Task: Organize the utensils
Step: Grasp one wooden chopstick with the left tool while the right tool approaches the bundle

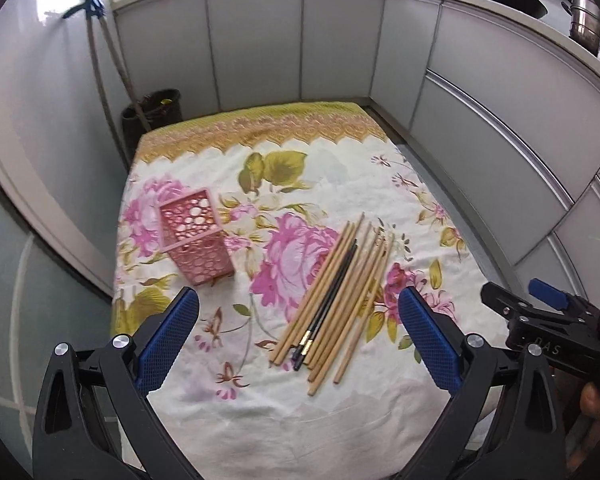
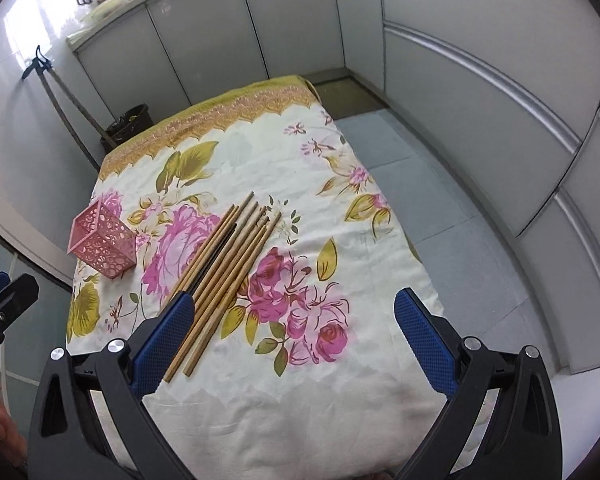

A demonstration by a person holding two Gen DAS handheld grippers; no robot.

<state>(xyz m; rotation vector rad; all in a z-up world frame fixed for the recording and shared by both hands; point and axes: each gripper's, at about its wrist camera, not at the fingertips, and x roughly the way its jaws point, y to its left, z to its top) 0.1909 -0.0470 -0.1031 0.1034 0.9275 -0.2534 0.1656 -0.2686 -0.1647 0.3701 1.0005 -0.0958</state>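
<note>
Toward the left edge of the surface, which is draped in a white cloth printed with pink roses [image 1: 332, 168], stands the pink perforated plastic holder [image 1: 196, 240], a square cup with round cut-outs, upright or slightly tilted, with its open mouth facing up and nothing visible inside. Well apart from it, near the middle of the surface and nearer the right edge, lies the loose bundle of light wooden chopsticks [image 1: 340, 292] with one black pair [image 1: 328, 300] among them; all lie flat on the cloth, roughly parallel. Their long axis runs from the near edge diagonally toward the far right corner, thick butt ends closest to the person, thin tips pointing away. The left tongs [image 1: 298, 320] hang above the near edge, spread wide and holding nothing, with the bundle's butt ends in the gap between the two blue pads and nearer the right one. The right tongs [image 2: 290, 320] are likewise spread wide and empty; in their own view the bundle lies at the left of the gap, its butt ends passing just beside and partly behind the left blue pad [image 2: 164, 340]. Both are near the sticks, and I judge the left tongs better centred on them. Closing across the shafts near the butt ends looks like the grip the axis favours, then a carry leftward to the holder.
</note>
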